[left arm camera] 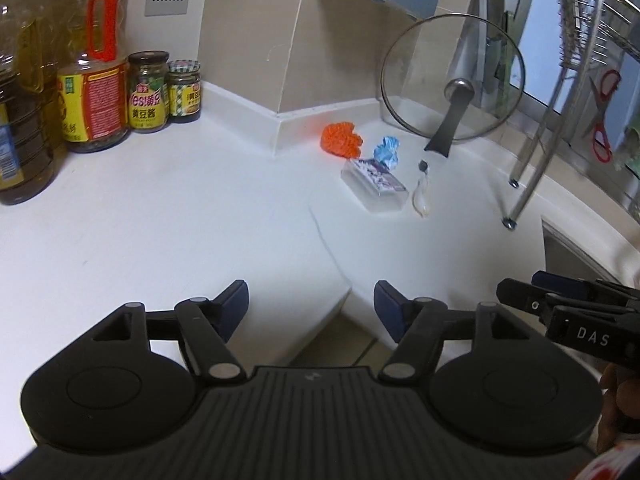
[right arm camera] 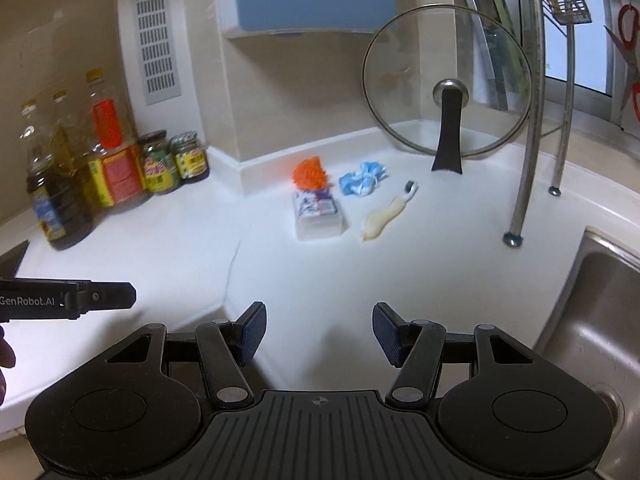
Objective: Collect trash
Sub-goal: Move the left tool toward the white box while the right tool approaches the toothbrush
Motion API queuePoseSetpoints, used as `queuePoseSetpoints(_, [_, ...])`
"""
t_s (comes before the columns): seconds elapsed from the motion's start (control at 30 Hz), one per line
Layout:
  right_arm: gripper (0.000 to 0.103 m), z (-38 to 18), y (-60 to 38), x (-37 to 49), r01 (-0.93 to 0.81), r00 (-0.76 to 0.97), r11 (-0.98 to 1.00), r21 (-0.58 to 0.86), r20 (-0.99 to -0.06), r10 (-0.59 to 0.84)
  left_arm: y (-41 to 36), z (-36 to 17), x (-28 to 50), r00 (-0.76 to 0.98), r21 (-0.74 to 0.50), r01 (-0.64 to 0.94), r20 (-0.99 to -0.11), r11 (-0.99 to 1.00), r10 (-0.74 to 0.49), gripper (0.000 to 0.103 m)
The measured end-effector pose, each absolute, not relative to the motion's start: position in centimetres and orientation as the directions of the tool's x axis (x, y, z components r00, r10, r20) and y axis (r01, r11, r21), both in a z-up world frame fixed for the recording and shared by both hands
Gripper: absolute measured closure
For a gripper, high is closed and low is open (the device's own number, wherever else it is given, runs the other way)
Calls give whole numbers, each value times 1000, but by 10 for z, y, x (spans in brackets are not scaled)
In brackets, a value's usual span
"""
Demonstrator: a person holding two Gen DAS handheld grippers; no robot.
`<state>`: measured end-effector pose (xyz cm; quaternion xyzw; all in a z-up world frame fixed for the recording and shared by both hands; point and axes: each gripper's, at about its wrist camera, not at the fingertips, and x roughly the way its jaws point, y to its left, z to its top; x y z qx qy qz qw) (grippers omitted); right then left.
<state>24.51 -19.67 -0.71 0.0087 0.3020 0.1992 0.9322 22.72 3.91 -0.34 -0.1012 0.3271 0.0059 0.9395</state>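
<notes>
White tabletop [right arm camera: 168, 248] carries everything, steel sink [right arm camera: 600, 300] at its right. Glass lid [right arm camera: 448, 80] leans against the back wall. Oil bottles [right arm camera: 60, 192] and 2 jars [right arm camera: 176, 160] stand far left. Left tongs [left arm camera: 311, 312] and right tongs [right arm camera: 319, 332] both spread, holding nothing, well short of the trash. Trash clusters mid-tabletop: clear box [right arm camera: 318, 216], orange wad [right arm camera: 310, 172] touching behind it, blue wad [right arm camera: 364, 180] just beside, pale tube-like piece [right arm camera: 384, 216] to the right.

Bright indoor light, countertop [left arm camera: 160, 216] glare, fisheye-warped edges.
</notes>
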Motion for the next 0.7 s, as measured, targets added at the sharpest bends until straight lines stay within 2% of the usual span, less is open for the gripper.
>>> queuePoseSetpoints(0.43, [44, -18, -233, 383, -329, 735, 922, 204, -558, 386, -8, -7, 354, 775, -165, -107, -632, 981, -22, 34])
queuePoseSetpoints(0.7, [44, -29, -253, 428, -314, 728, 918, 243, -559, 397, -41, -25, 423, 747, -158, -122, -664, 980, -14, 33])
